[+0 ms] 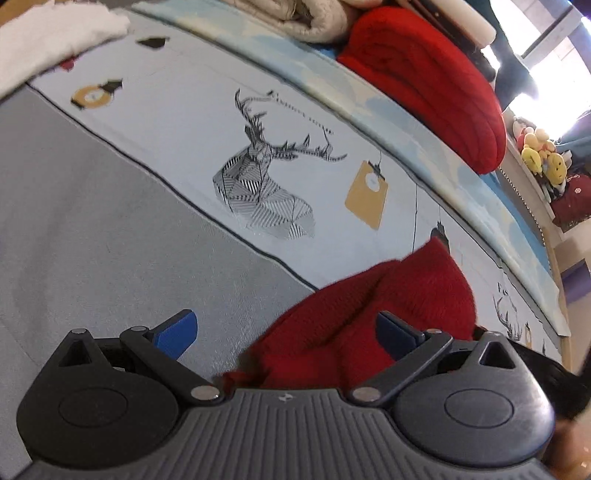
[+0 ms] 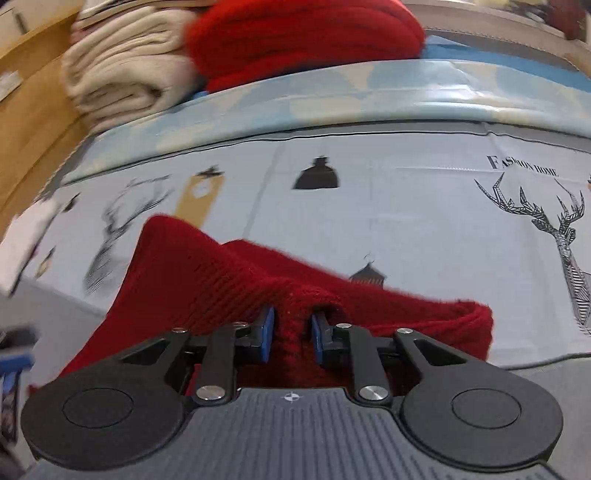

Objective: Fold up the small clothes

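Your right gripper (image 2: 292, 334) is clamped on a bunched fold of the red knit (image 2: 207, 280), lifted off the deer-print bedsheet (image 2: 406, 221). Your left gripper (image 1: 286, 334) has jaws wide apart, knit lying between them.

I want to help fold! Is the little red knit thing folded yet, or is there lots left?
Done: nothing sure; a red pile and a cream one sit stacked behind. In hand: the right gripper pinches the red knit, lifted and bunched; the left gripper is open beside it. Left: the whole fold, plus a white piece.
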A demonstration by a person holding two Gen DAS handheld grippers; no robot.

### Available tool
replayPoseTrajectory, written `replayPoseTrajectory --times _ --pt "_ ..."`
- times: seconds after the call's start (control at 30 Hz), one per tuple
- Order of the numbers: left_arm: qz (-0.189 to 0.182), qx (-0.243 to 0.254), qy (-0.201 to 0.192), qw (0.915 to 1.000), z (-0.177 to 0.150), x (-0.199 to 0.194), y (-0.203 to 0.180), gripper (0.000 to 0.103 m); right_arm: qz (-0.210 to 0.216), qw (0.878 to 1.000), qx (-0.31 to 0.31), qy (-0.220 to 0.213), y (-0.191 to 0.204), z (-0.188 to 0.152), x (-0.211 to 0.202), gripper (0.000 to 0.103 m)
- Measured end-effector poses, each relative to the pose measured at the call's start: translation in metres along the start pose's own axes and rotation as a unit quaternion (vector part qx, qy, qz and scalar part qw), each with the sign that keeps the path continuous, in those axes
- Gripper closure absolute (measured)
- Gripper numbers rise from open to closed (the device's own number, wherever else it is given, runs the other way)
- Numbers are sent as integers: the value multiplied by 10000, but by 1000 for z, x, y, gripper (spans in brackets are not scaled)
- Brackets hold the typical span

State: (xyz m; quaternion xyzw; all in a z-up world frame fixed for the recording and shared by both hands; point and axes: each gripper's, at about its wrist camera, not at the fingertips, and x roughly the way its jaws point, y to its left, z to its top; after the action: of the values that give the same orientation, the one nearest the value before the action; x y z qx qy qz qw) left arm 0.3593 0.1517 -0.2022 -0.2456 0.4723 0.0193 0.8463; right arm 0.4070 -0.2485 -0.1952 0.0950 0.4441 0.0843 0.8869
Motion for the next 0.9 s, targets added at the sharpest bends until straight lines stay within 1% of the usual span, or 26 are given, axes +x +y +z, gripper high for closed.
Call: replayPoseTrajectory --times 0.03,0.1,0.17,0.23,0.27,0.3,0.33,0.37,0.4,0.43,0.47,0.5,0.53,0.6,0.63,0.73,0.77,0.8,0.83,0.87,0.9 --pt "1 -28 68 10000 0 3 0 1 -129 9999 16 -13 -2 0 9 83" --pt "26 -13 116 9999 1 8 -1 1 -390 9987 337 -46 -7 1 23 85" --pt "-17 59 124 9999 0 7 -4 1 -424 9977 520 -73 -12 -1 26 84" --pt "-112 181 127 9997 -2 5 -10 1 -303 9974 652 -60 -16 0 23 84" --pt "-132 255 113 9995 -3 3 -12 1 -189 9964 831 -35 -20 3 18 83" --pt "-145 348 77 9993 -5 0 -15 1 -48 9935 1139 -22 -26 6 10 83" --pt "-136 437 46 9989 -7 -1 -17 1 89 9899 1410 -96 -30 9 0 82" --pt "-116 522 23 9986 -9 -3 -19 1 230 9876 1532 -259 -30 10 -8 80" --pt "-73 617 11 9981 -11 -3 -21 1 301 9886 1421 -408 -26 10 -16 78" --pt "-35 682 13 9977 -13 -3 -23 1 239 9919 1165 -452 -19 10 -19 78" --pt "3 775 21 9970 -14 -3 -24 1 63 9959 791 -430 -10 9 -17 81" --pt "44 882 33 9961 -16 -2 -26 1 -197 9983 467 -275 -4 6 -7 81" --pt "83 981 49 9951 -17 -2 -28 1 -398 9978 517 83 -7 3 10 81" --pt "192 1207 108 9924 -20 0 -31 1 -381 9922 1182 86 -23 1 23 80" --pt "202 1257 131 9918 -22 1 -32 1 -361 9898 1374 132 -27 4 25 80" --pt "193 1325 164 9909 -23 0 -35 1 -207 9875 1539 270 -28 10 13 75" --pt "172 1346 108 9907 -24 -3 -36 1 -105 9865 1614 238 -29 9 1 66" --pt "163 1372 67 9904 -24 -6 -38 1 12 9852 1706 171 -31 6 -14 50" --pt "150 1413 23 9898 -24 -9 -40 1 80 9842 1766 90 -32 3 -30 43" --pt "110 1486 -7 9888 -27 -13 -42 1 68 9834 1814 -37 -31 -2 -50 31" --pt "71 1590 -6 9873 -29 -16 -46 1 4 9829 1834 -187 -27 -10 -70 29"
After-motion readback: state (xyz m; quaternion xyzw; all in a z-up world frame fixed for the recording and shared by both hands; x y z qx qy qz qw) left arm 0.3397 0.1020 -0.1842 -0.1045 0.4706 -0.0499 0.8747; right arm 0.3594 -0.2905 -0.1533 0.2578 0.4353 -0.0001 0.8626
